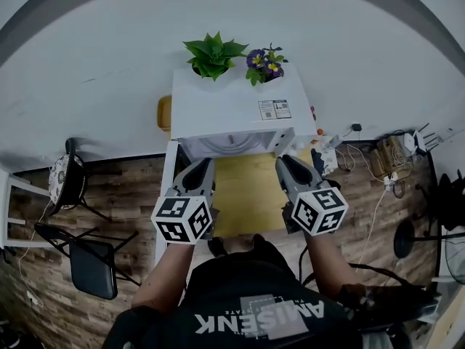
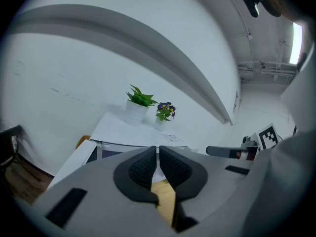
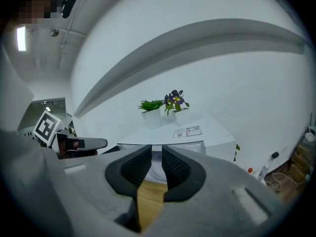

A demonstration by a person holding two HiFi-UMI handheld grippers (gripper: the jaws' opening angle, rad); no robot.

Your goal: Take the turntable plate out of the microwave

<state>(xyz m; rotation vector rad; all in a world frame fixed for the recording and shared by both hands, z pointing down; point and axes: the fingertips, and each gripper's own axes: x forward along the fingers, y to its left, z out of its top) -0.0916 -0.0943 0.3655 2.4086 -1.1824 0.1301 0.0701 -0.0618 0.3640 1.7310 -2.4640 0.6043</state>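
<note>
White microwave (image 1: pixel 232 107) sits ahead of me. My left gripper (image 2: pixel 158 150) is closed and empty; my right gripper (image 3: pixel 157 150) is slightly parted and empty.

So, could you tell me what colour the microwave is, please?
The microwave is white; head view.

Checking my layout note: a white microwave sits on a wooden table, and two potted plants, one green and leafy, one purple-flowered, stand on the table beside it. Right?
Not quite. The green leafy potted plant and the purple-flowered potted plant stand on top of the white microwave, not on the wooden table; the head view shows it. The rest holds.
</note>
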